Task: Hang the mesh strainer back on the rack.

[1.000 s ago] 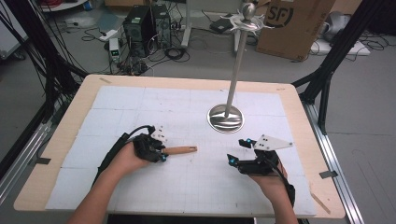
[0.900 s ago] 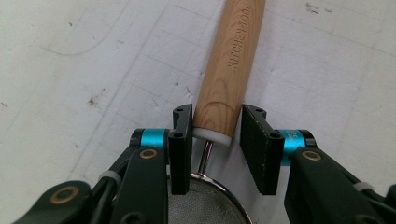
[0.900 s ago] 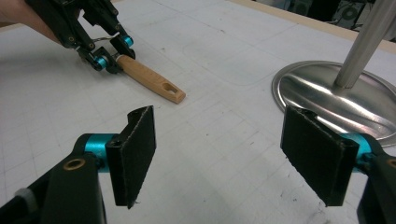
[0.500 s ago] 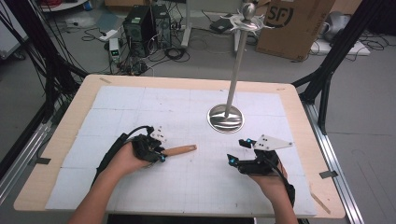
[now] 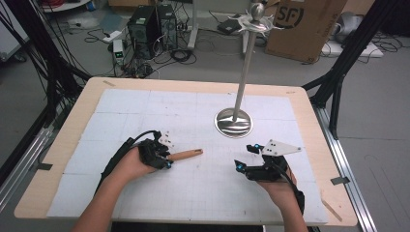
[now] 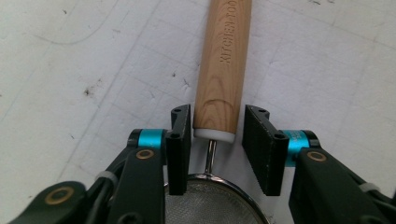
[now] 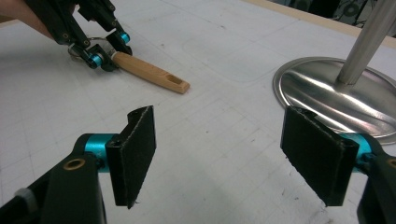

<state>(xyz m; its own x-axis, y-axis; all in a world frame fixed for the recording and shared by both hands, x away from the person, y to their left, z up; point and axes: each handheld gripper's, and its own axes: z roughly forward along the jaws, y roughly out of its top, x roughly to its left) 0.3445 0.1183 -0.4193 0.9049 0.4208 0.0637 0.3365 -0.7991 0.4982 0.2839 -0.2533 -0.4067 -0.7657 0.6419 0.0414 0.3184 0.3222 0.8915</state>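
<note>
So on the left side of the white mat [image 5: 121, 121] we've got the left gripper [image 5: 167, 160] sitting right at the base of the strainer's wooden handle [image 5: 186, 154]. In the left gripper view the handle [image 6: 223, 70] lies flat on the mat, running away from us, with its white end cap between the pads and the mesh bowl [image 6: 210, 205] tucked under the gripper body. The jaws have just been opening a bit: one pad looks to be touching the wood or nearly so, while the other stands off with a clear gap, so we'd call that a loose straddle, not a pinch.

If we're picking this up, we'd center the handle between the pads first, then close squarely on the wood rather than the cap or the thin wire neck, which would probably slip or twist.

Moving right, the steel stand [image 5: 233, 122] rises from its round base near mid-table, probably where the strainer gets hung by the handle's slot.

Far right, the right gripper [image 5: 244, 157] rests well apart, jaws spread wide on nothing. We'd keep it ready to steady things.
</note>
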